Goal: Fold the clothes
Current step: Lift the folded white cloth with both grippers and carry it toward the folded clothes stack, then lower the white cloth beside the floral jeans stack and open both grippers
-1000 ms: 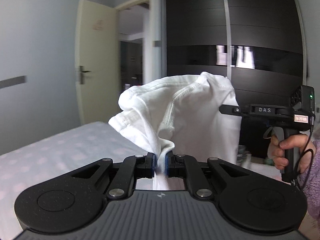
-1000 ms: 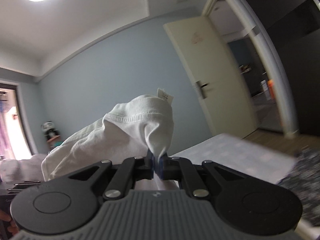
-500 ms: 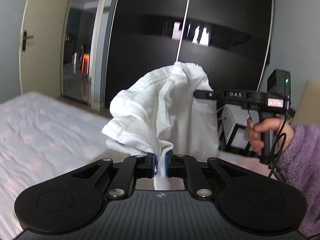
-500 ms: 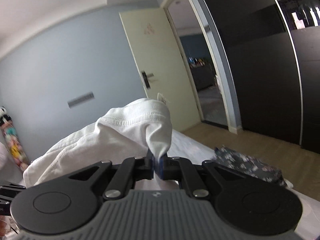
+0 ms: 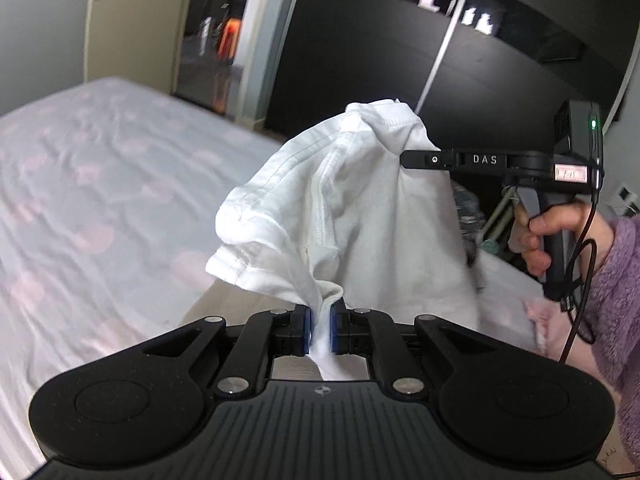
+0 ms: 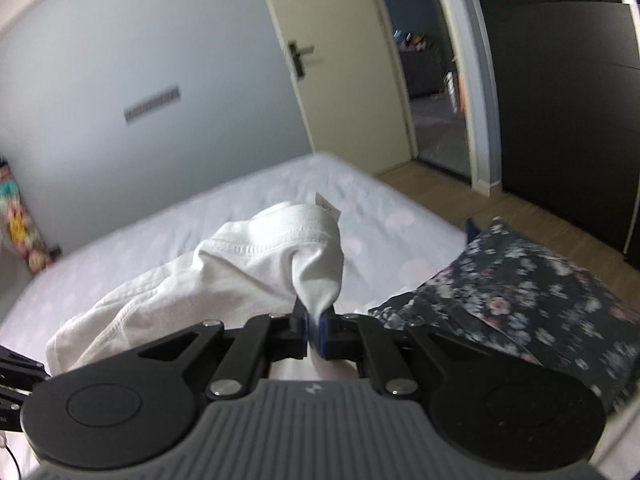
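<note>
A white garment (image 5: 352,216) hangs in the air between my two grippers, above the bed. My left gripper (image 5: 320,330) is shut on one bunched edge of it. The right gripper (image 5: 404,159), seen from the side in the left wrist view, pinches another edge higher up; a hand (image 5: 548,236) in a purple sleeve holds its handle. In the right wrist view the right gripper (image 6: 318,334) is shut on a fold of the white garment (image 6: 240,268), which carries a small label (image 6: 326,205) and trails away to the left.
A bed (image 5: 92,200) with a pale sheet with pink dots lies below. A dark floral cloth (image 6: 516,296) rests on the bed (image 6: 200,216) at the right. A cream door (image 6: 332,52) stands open beside a black wardrobe (image 5: 400,52). Wooden floor (image 6: 520,208) runs past the bed's end.
Both views have tilted downward, so the bed fills more of the picture and the floral cloth has come into sight. Both grippers have kept their hold on the white garment.
</note>
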The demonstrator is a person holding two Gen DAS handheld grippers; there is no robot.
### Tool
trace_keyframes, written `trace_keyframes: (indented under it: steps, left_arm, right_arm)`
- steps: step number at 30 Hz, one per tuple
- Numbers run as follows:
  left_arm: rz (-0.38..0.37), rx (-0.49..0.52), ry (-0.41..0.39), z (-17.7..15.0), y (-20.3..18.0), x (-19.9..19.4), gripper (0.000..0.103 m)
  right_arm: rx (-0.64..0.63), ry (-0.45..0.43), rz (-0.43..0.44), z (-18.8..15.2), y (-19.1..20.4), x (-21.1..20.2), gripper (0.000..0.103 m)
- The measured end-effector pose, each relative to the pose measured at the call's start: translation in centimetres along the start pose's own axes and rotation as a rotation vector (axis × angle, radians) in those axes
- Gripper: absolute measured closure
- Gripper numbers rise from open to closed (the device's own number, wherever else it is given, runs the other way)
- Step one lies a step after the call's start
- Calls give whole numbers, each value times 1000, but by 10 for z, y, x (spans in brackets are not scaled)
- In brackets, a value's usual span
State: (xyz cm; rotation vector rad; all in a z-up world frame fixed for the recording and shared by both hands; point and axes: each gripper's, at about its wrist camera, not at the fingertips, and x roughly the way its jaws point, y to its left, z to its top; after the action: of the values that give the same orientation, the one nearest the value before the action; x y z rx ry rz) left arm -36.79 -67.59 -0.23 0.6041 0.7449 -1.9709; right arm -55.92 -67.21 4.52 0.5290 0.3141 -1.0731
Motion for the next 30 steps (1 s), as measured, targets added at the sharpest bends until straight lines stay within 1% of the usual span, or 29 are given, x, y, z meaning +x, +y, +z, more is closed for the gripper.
trace_keyframes:
  steps: [6,9,16,21,24,27,30]
  left_arm:
    - [39,-29,74,3,42,37,96]
    - [38,-73,106,-2,59,53,96]
    - [29,-139,161,-20,88,79,96]
    - [26,-165,190,-36,88,79,96]
    - [20,-202,193,-36,89,76,94]
    - [27,-224,184,-33,92,69,91]
    - [62,-218,160,-30,92,59,91]
  right_arm:
    - [-53,142,-5,-4,13,69,97]
    - [-58,216,-14,-7,12,102,97]
    - [-47,344,-49,-21,3,166,97]
    - [-68,390,-68,-29,3,188,97]
    - [-65,403,-74,-32,2,196,96]
    - [-48,404,-74,-28,-1,193,96]
    - [-28,391,-68,-21,-5,183,93]
